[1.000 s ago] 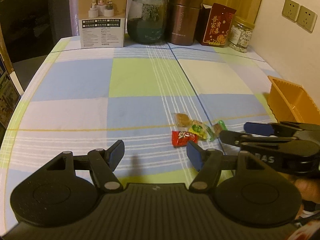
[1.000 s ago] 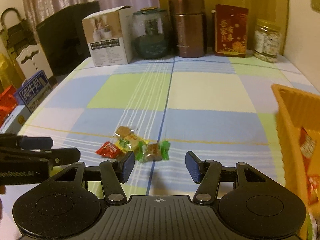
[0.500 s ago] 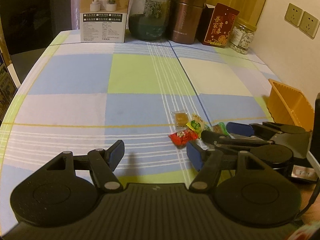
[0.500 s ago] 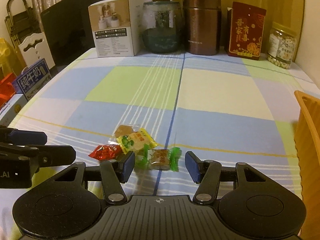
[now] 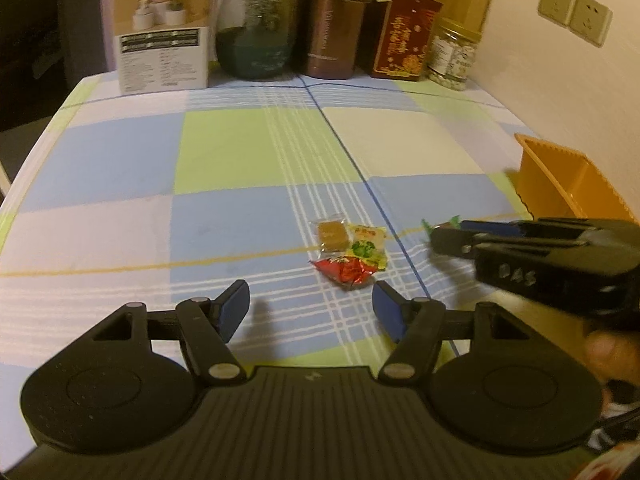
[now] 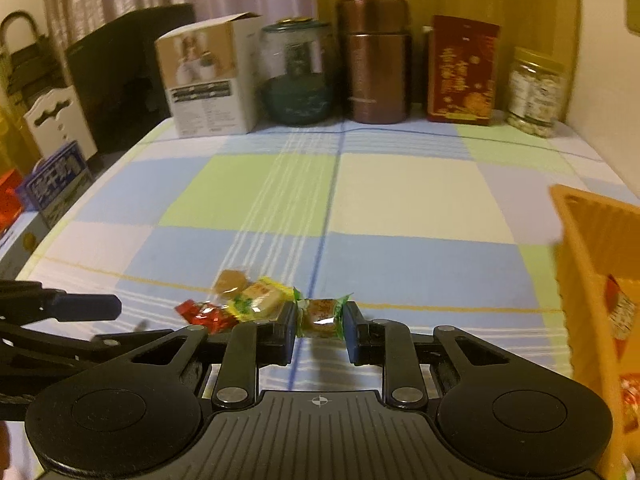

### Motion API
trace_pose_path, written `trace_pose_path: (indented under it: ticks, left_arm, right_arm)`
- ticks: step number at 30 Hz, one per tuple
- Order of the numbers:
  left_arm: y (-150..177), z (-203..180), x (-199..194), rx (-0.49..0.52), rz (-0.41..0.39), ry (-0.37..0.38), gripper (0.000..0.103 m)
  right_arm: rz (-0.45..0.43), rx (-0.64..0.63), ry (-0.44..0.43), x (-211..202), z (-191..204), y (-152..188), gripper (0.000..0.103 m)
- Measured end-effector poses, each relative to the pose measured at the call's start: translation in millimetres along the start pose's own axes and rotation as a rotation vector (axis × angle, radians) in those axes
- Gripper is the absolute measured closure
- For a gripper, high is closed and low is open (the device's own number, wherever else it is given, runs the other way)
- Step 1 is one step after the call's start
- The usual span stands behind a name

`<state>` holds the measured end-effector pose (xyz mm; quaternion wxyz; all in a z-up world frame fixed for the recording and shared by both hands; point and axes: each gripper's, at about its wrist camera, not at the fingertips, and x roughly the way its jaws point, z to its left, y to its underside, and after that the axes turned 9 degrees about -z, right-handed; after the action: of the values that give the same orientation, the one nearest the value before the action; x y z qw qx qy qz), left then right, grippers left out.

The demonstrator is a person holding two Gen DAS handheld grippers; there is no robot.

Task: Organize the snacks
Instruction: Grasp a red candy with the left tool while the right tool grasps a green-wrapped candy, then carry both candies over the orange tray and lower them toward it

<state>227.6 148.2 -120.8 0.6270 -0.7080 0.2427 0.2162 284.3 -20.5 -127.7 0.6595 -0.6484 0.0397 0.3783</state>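
Right tongs (image 6: 320,322) clamp green-wrapped candy (image 6: 322,314), long axis crosswise between pads, just above desk (image 6: 400,200). Orange bin (image 6: 592,264) waits at 2 o'clock, right hand nearer. Left tongs (image 5: 310,306) gape wide, empty; three snacks (image 5: 350,254) at 12 o'clock, close.

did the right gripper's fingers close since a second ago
Yes. The right gripper has closed onto the green-wrapped candy, which sits just right of the tablecloth's blue line; earlier its fingers stood wide apart.

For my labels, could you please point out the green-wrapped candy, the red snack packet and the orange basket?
green-wrapped candy (image 6: 321,317), right wrist view, brown middle.
red snack packet (image 5: 347,271), left wrist view, centre.
orange basket (image 5: 541,172), left wrist view, near wall.
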Motion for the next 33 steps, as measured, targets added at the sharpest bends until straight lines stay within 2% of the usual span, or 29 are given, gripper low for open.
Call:
trace_pose_path:
  ticks: [4, 9, 11, 18, 22, 28, 33]
  left_arm:
    - [2, -4, 15, 0.031, 0.004, 0.011, 0.042]
    - [3, -7, 30, 0.059, -0.004, 0.032, 0.055]
    - [2, -8, 33, 0.070, -0.016, 0.048, 0.064]
    - [2, -16, 36, 0.107, -0.021, 0.066, 0.079]
    - [3, -20, 31, 0.128, 0.001, 0.039, 0.084]
    - [9, -25, 13, 0.098, 0.015, 0.016, 0.084]
    - [13, -29, -7, 0.056, 0.000, 0.006, 0.084]
  right_arm:
    - [0.007, 0.056, 0.019, -4, -13, -1, 0.078]
    - [0.009, 0.081, 0.023, -3, -17, -2, 0.078]
    - [0.012, 0.092, 0.021, -2, -18, -1, 0.078]
    - [0.017, 0.110, 0.021, 0, -22, -2, 0.078]
    - [0.012, 0.118, 0.023, -2, -23, -2, 0.078]
    - [-0.006, 0.126, 0.021, -12, -24, -6, 0.078]
    - [-0.029, 0.132, 0.014, -36, -20, -8, 0.078]
